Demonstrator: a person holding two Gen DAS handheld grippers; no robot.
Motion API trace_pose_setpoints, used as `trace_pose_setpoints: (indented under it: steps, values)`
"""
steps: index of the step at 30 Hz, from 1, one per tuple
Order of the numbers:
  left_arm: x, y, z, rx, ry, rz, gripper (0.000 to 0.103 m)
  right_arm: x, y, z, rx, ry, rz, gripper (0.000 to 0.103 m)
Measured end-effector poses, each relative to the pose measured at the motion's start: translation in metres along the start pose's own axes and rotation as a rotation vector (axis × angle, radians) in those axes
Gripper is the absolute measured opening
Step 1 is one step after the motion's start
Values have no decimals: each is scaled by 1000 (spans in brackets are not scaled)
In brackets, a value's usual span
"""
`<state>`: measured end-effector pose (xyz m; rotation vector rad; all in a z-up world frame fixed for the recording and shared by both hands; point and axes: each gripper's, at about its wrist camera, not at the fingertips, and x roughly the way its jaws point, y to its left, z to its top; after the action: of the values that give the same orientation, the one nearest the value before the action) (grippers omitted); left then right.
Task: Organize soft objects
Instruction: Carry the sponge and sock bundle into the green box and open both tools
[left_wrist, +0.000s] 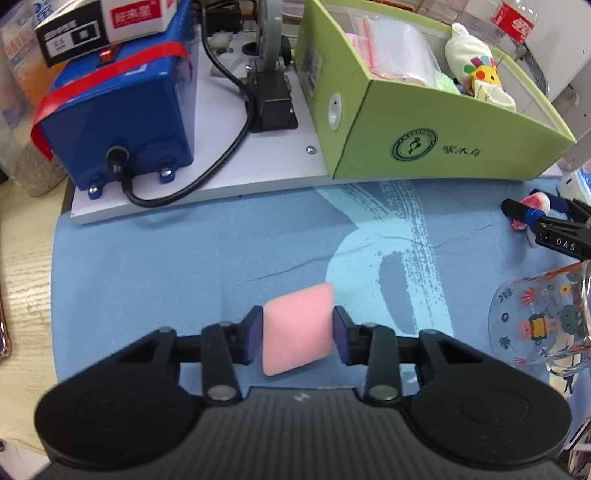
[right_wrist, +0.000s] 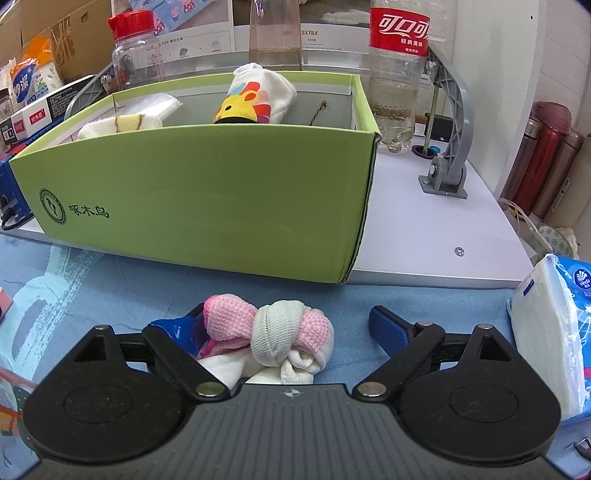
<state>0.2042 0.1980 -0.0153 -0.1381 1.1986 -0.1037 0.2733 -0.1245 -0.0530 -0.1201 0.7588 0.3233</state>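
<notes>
the left tongs (left_wrist: 297, 338) have their pads pressed on the pink sponge (left_wrist: 297, 328), low over the blue cloth (left_wrist: 184, 258); the green box (left_wrist: 436, 144) lies ahead to their right; the right tongs (right_wrist: 291, 325) gape around the knotted sock (right_wrist: 273, 336), not gripping, box straight ahead.

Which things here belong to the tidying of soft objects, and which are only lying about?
Belong to the job:
pink square foam sponge
knotted pink-and-white knit sock
green cardboard box

Only lying about:
blue metal machine
printed clear glass cup
blue pack of tissues
clear cola bottle
</notes>
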Motion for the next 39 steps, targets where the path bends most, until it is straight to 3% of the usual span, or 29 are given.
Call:
trace_pose_setpoints:
  steps: [1,2,3,10,15,19,24,29,30,31,32,39]
  values:
    - [-3,1,-1,-4,-13,5,37,-3,1,-1,-2,-13,5,62]
    - [-7,3,-2,-9,-24,10,37,-8,1,-1,-7,-23,11,30]
    - [-10,4,-3,-17,-31,6,37,-10,-1,-1,8,-14,37,30]
    - [-42,-2,13,-14,-101,-3,37,-52,-6,2,29,-76,114,29]
    - [-71,-16,61,-3,-188,7,37,-91,-5,46,-10,-219,111,30]
    - [-83,-35,109,13,-256,-18,37,-86,-5,95,-30,-272,92,30]
    - [-62,-66,150,41,-258,-70,37,-45,-10,132,-15,-227,76,31]
    - [-25,-85,175,47,-219,-101,39,1,-9,143,-14,-112,98,35]
    - [-21,-86,177,38,-217,-120,48,8,-8,144,-10,-88,84,36]
    - [-18,-86,178,31,-219,-130,72,14,-6,144,-4,-70,60,37]
    - [-18,-87,177,29,-230,-134,79,16,-6,144,3,-59,40,39]
    - [-37,-78,161,13,-276,-132,80,-13,-16,145,95,-209,52,47]
